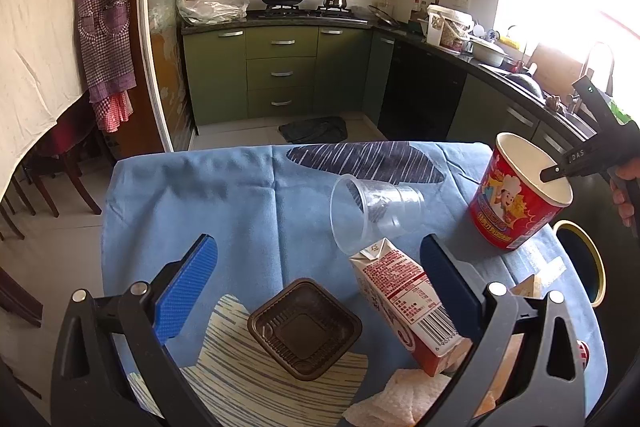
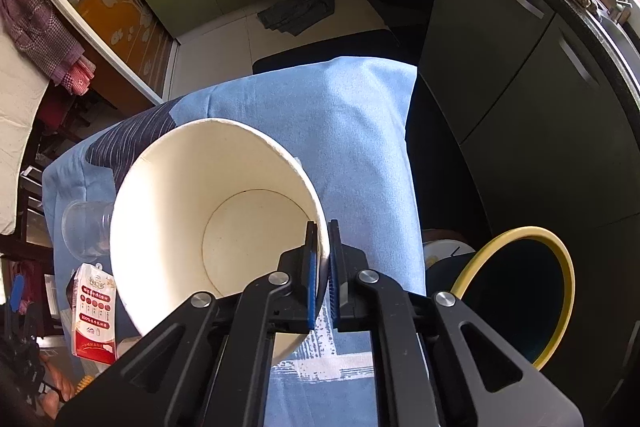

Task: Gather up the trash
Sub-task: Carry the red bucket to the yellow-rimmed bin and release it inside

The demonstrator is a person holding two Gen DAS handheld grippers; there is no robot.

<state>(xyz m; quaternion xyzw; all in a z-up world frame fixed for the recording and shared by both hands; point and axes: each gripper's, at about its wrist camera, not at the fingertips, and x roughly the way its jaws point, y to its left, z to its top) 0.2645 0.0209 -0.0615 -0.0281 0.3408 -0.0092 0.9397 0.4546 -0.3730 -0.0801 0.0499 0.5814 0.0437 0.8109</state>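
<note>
My right gripper (image 2: 322, 267) is shut on the rim of a red paper noodle cup (image 1: 516, 195), white inside (image 2: 224, 211), which it holds tilted over the blue tablecloth (image 1: 224, 203). My left gripper (image 1: 320, 255) is open and empty, low over the table. Between its fingers lie a dark brown plastic tray (image 1: 304, 327) and a red-and-white milk carton (image 1: 404, 303), also in the right wrist view (image 2: 94, 319). A clear plastic cup (image 1: 372, 215) lies on its side beyond them. A crumpled white napkin (image 1: 400, 403) lies by the carton.
A bin with a yellow rim (image 2: 520, 295) stands on the floor to the right of the table, also in the left wrist view (image 1: 580, 263). Green kitchen cabinets (image 1: 280, 75) and a dark counter (image 2: 580, 27) lie beyond. Chairs (image 1: 52, 167) stand to the left.
</note>
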